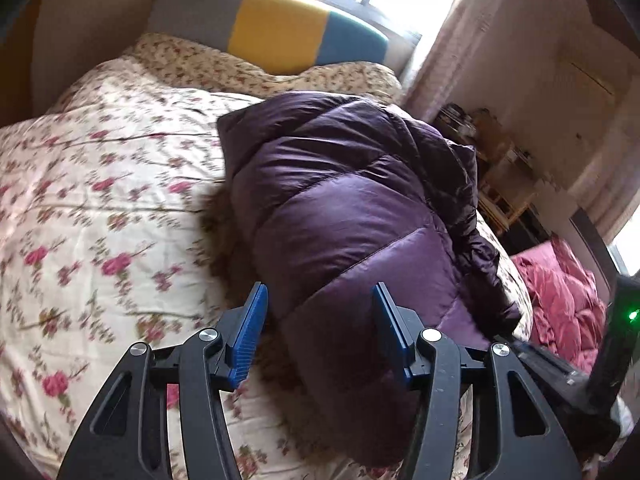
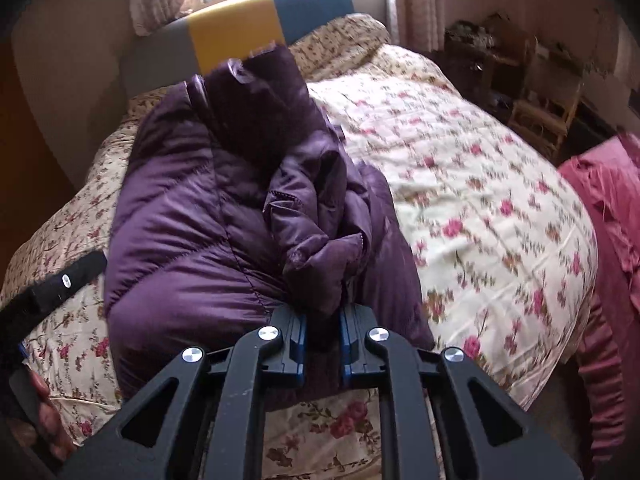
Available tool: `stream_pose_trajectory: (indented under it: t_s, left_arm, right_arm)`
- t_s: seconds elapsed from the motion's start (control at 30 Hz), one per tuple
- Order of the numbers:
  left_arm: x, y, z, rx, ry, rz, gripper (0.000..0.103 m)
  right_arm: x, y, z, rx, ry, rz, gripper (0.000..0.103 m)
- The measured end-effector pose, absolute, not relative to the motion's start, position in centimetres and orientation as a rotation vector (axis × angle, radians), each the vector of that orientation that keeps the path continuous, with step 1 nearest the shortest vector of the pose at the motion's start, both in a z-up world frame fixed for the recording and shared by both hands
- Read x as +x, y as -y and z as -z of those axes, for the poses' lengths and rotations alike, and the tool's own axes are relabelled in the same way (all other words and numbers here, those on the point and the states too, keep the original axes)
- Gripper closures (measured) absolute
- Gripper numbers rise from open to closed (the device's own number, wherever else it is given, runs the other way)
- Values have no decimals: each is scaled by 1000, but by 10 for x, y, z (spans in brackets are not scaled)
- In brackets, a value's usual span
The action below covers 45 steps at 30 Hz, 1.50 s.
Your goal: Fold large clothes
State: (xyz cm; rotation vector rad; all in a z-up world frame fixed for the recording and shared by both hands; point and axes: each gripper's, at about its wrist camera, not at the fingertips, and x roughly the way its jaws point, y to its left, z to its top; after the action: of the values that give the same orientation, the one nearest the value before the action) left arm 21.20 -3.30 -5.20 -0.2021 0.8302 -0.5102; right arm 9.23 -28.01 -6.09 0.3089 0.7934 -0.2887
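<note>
Spread over the bed, the floral quilt [image 1: 100, 184] carries my purple down coat [image 1: 352, 208] half-bundled, so with the right gripper [image 2: 322, 332] pinching a bunched fold and the left gripper [image 1: 320, 312] hovering wide apart, I judge a slow, level pull best, though sleeves and hem stay hidden.

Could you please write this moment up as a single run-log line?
purple down jacket bundled on floral bed | left gripper open above jacket, holding nothing | right gripper shut on jacket fold
</note>
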Motion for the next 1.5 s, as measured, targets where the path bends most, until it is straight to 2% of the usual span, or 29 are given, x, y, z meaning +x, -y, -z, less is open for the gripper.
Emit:
stream_pose_trajectory:
  t_s: [0.33,0.57,0.77,0.87,1.0,1.1,1.5]
  left_arm:
    - [237,73,73,-131,-853,627,49]
    - [238,81,89,-124,-832,639,49]
    - [241,75,86,-149,-835,652,49]
    - [242,75,83,-150,-834,653,49]
    - [242,74,82,-145,-831,653,49]
    - [241,74,81,-141,-829,652,49]
    - [240,75,76,-126,-826,654,49]
  right_arm:
    - [84,286,107,360,-764,368,94]
    - [79,278,105,318,-738,397,94]
    - [73,270,89,299,-734,434,89]
    - [64,269,78,275,-718,456,82]
    - [54,268,64,260,-697,491,66]
    - [53,263,52,242,-663,498,60]
    - [71,247,21,199,-579,490,57]
